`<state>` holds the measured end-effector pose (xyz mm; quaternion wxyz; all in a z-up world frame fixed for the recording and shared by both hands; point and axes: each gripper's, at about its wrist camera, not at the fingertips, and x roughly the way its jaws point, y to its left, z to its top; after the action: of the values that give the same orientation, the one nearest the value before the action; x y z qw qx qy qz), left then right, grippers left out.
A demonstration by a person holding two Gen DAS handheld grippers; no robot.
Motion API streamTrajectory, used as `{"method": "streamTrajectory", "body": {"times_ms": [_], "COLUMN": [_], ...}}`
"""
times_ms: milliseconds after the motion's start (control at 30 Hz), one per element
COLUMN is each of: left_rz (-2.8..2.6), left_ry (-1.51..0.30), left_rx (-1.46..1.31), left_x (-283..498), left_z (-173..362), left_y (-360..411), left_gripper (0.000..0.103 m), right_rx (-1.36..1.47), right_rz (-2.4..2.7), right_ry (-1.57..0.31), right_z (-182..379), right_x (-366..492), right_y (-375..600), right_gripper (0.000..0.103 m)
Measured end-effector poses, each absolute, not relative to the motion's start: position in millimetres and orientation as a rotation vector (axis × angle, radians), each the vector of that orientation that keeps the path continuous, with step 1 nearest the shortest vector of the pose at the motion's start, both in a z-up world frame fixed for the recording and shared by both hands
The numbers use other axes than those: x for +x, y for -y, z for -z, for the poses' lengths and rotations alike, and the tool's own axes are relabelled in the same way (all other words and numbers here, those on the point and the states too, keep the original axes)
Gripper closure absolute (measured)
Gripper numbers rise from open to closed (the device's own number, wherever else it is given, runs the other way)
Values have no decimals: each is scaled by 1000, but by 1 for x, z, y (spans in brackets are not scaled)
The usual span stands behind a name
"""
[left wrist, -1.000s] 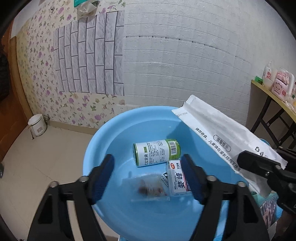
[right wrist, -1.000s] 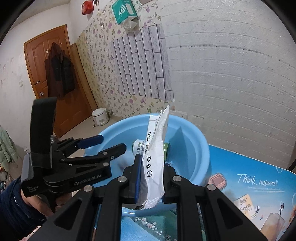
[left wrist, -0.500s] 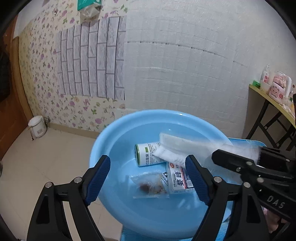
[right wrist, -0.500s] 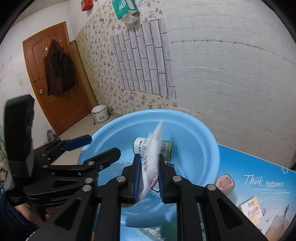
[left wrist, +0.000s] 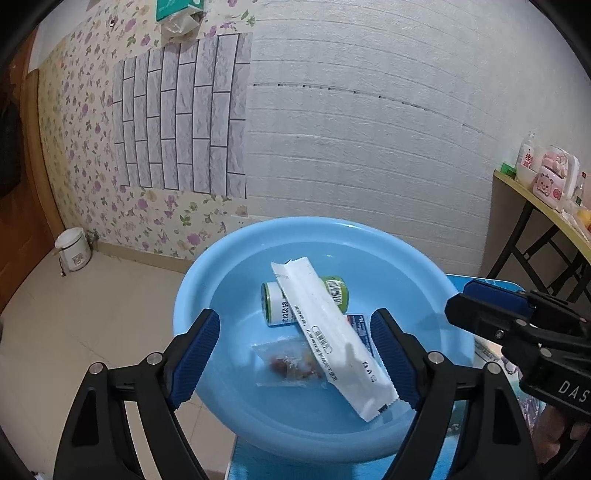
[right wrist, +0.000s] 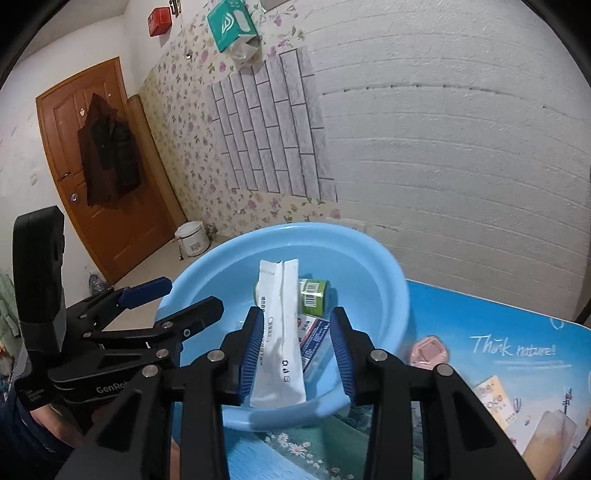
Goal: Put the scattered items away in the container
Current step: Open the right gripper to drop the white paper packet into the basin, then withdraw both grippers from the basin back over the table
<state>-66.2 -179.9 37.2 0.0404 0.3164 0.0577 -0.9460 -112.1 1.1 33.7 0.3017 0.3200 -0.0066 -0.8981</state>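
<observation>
The right gripper [right wrist: 297, 354] is opening its fingers, so the white packet [left wrist: 328, 339] lies loose in the basin [left wrist: 207, 280] (atop a can). The left gripper [left wrist: 295, 354] waits near, fingers spread, empty.

Door [right wrist: 107, 177]: brown wood, left of the right wrist frame, dark coat [right wrist: 107, 151] hanging on it.
Tissue box [right wrist: 231, 22]: green, top centre, on floral wallpaper.
Rice cooker [left wrist: 74, 253]: white, on floor, left of frame.
Side shelf [left wrist: 535, 195]: right edge, holds pink containers.

Both grippers: black plastic frames, silver screws, ribbed blue pads. Left gripper [right wrist: 173, 306] marked "GenRo", right gripper [left wrist: 480, 306] marked "DAS". Dark blue sleeve [right wrist: 22, 432].
</observation>
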Motion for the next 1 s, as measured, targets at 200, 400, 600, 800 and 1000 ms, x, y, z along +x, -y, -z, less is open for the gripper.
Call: {"method": "streamTrajectory", "body": {"times_ms": [200,400,600,800,1000], "left_rz": [2921,2975,3040,3080,3143], "left_ry": [-166,-84,-57,-55,-122], "left_rx": [935,874,856,880,876], "left_x": [-57,-45,-36,-35,-39], "left_z": [-51,-66,-74,-75,-77], "left_y": [167,135,99,67,29], "left_gripper": [15,3,0,0,0], "right_rx": [804,722,673,614,586], "right_rz": [2402,2469,2569,2733,2868], "right_ry": [13,25,22,55,66], "right_z": [-46,-63,-73,-73,-76], "right_x": [-101,-74,-50,-24,3], "right_y": [-10,-39,-82,-135,-194], "right_gripper": [65,50,39,20,2]}}
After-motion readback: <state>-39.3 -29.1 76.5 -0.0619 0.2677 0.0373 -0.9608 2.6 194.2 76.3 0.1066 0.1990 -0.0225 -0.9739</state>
